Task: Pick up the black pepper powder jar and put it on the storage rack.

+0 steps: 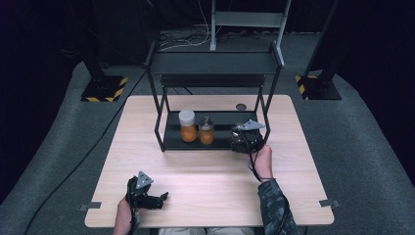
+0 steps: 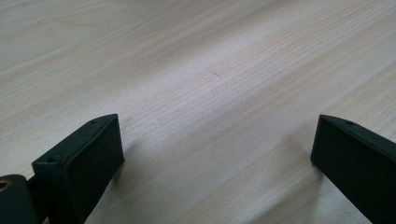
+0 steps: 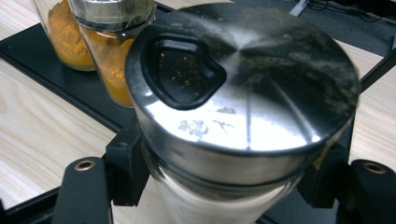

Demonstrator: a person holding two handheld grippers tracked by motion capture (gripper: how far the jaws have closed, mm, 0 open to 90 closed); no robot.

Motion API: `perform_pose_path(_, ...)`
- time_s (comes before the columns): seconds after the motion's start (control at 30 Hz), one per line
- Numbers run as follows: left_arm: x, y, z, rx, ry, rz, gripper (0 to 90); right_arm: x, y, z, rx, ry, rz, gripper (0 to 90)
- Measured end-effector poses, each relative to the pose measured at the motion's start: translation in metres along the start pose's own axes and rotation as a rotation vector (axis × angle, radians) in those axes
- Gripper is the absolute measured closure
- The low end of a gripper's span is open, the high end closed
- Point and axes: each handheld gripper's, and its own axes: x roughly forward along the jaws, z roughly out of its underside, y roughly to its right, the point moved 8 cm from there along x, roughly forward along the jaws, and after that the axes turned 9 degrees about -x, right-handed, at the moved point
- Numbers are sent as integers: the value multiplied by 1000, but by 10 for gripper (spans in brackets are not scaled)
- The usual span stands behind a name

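My right gripper (image 1: 243, 142) is shut on a glass spice jar with a steel lid (image 3: 243, 84), its jaws clamped on the jar's body just under the lid. It holds the jar at the right end of the black rack's lower shelf (image 1: 220, 119). Two jars of orange powder stand on that shelf to the left: one with a white lid (image 1: 187, 126) and one with a steel lid (image 1: 206, 130). In the right gripper view these two jars (image 3: 100, 44) stand just behind the held one. My left gripper (image 1: 159, 199) rests low over the table's near left, open, with bare wood (image 2: 215, 107) between its jaws.
The black two-level rack (image 1: 214, 62) stands at the far middle of the light wooden table (image 1: 195, 171). A small dark round lid (image 1: 241, 106) lies on the table behind the rack. Cables trail off both grippers.
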Motion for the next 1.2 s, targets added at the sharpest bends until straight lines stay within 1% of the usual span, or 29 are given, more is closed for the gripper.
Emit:
perform_pose_path(0.53, 0, 0, 0, 0, 0, 0, 19, 10, -2, -10, -4, 2, -4, 304)
perform_pose_path(0.97, 0, 0, 0, 0, 0, 0, 19, 21, -2, -14, 9, -4, -5, 304)
perform_pose_path(1.2, 0, 0, 0, 0, 0, 0, 19, 27, -2, -15, 24, -13, -3, 303)
